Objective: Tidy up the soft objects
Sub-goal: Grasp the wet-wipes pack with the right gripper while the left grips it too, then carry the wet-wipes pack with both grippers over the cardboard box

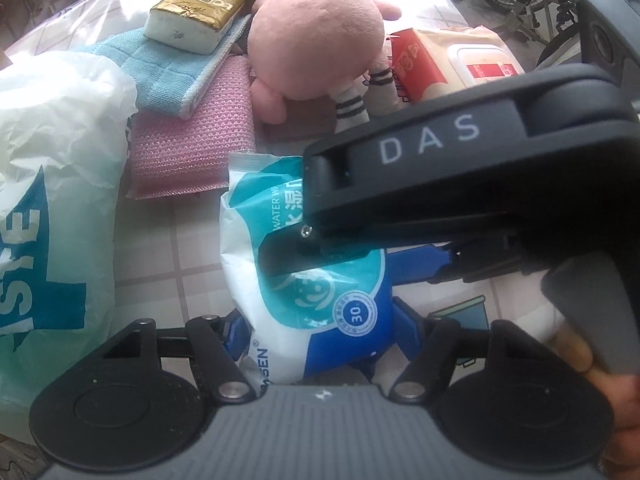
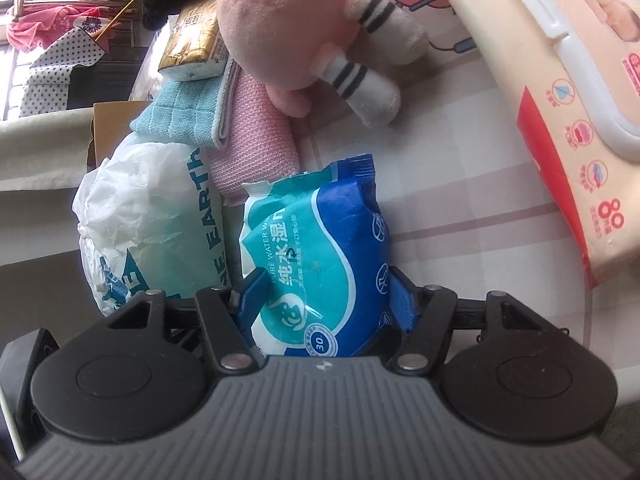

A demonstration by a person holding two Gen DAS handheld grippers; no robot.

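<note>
1. Closest to your left camera, the left gripper point(image 1: 320, 340) points steeply down with its blue fingers point(image 1: 404, 320) either side of the blue and white wet-wipe pack point(image 1: 320, 312); the pack fills the gap, but you cannot tell whether the pads actually press on it
2. In your right camera, the right gripper point(image 2: 324, 304) has the same wet-wipe pack point(image 2: 320, 256) between its blue fingers point(image 2: 402, 300), both touching the pack's sides, so it is clamped on the pack
3. From the left view, the right gripper's black body point(image 1: 460, 184) reaches in from the right over the pack, and part of your hand point(image 1: 592, 360) shows at the right edge
4. The pack sits on the checked tablecloth point(image 2: 460, 208), its far end raised
5. Just left of the pack lies a crumpled white plastic bag point(image 1: 52, 184) with teal print, touching the pack's side in the right view
6. Beyond the pack lies a pink knit cloth point(image 1: 188, 148), with a light blue folded towel point(image 1: 168, 76) overlapping its far end
7. A gold and white tissue pack point(image 1: 196, 16) rests on the towel
8. A pink plush toy point(image 1: 316, 48) with striped white legs lies right of the cloths
9. Further right sits a large red and cream wipes pack point(image 1: 448, 64) with a white flip lid, well apart from the grippers
</note>
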